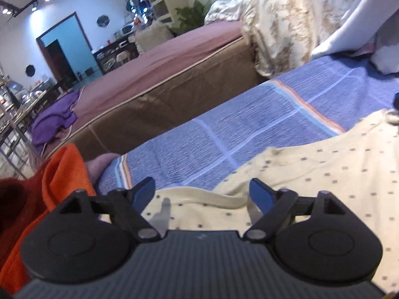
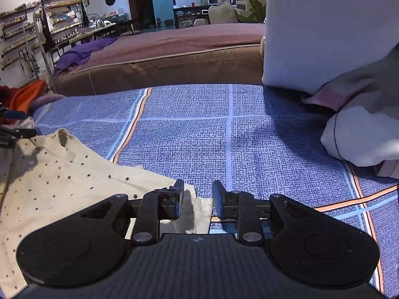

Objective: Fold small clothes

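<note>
A cream garment with small dark dots (image 1: 324,174) lies on the blue checked bed sheet (image 1: 224,129). My left gripper (image 1: 202,189) hovers over its banded edge with the jaws wide apart, and the pads do not touch the cloth. In the right wrist view the same garment (image 2: 62,174) spreads to the left. My right gripper (image 2: 198,194) stands over its near right corner, jaws partly apart, with the cloth's edge lying in the gap and not pinched. The left gripper's fingers (image 2: 15,113) show at that view's far left edge, by the garment's far corner.
An orange cloth (image 1: 62,174) is heaped at the sheet's left end. A brown mattress (image 2: 174,72) with a mauve cover and a purple cloth (image 2: 82,52) runs behind. White pillows (image 2: 361,134) and a floral quilt (image 1: 286,25) crowd the right side.
</note>
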`<state>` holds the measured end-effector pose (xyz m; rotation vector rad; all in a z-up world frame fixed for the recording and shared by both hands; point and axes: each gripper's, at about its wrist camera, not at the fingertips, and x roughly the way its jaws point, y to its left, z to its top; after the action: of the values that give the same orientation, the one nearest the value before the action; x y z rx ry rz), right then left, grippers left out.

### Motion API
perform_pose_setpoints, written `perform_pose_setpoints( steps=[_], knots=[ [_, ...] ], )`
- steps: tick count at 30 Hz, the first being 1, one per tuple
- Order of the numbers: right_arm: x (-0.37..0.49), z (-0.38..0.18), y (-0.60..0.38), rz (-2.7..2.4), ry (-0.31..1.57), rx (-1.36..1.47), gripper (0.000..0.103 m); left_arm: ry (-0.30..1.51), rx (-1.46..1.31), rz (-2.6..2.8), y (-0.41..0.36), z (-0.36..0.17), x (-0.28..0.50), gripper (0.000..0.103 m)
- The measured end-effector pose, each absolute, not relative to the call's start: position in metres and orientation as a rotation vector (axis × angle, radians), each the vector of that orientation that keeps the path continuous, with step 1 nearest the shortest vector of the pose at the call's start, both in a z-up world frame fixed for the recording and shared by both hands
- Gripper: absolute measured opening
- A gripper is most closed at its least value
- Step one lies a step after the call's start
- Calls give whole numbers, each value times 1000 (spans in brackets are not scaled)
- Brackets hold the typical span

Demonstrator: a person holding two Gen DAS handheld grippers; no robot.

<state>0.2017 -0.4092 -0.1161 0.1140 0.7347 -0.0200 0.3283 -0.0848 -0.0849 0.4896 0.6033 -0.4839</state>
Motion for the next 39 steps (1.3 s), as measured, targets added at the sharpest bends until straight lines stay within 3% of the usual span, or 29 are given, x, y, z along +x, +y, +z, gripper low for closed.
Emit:
perform_pose_setpoints(
  steps=[1, 5, 11, 15, 20, 29, 32, 34, 39],
  knots=[
    [194, -112, -411, -12, 734, 111, 46, 592, 485, -544, -90, -78, 307, 99],
    [167, -100, -416, 16, 765, 136, 50, 576, 577, -765, -124, -72, 215, 99],
    [140, -99, -411, 55, 851, 155, 56, 675, 518, -899, -161, -84, 143, 86],
    [130, -99, -418, 43, 888, 237, 57, 643, 603, -930, -178, -96, 99, 86],
    [121, -99, -418, 59, 891, 253, 71, 585, 764, -965, -198, -118, 49, 81],
    [115, -112, -431, 53, 898, 303, 71, 430, 1020, -941, -248, -161, 26, 65],
    [114, -117, -436, 54, 899, 314, 71, 391, 1059, -950, -268, -165, 29, 49],
    [116, -119, -439, 51, 904, 310, 71, 395, 1058, -973, -280, -168, 34, 26],
    [128, -126, -446, 55, 914, 329, 75, 490, 902, -973, -283, -159, 58, 11]
  ],
)
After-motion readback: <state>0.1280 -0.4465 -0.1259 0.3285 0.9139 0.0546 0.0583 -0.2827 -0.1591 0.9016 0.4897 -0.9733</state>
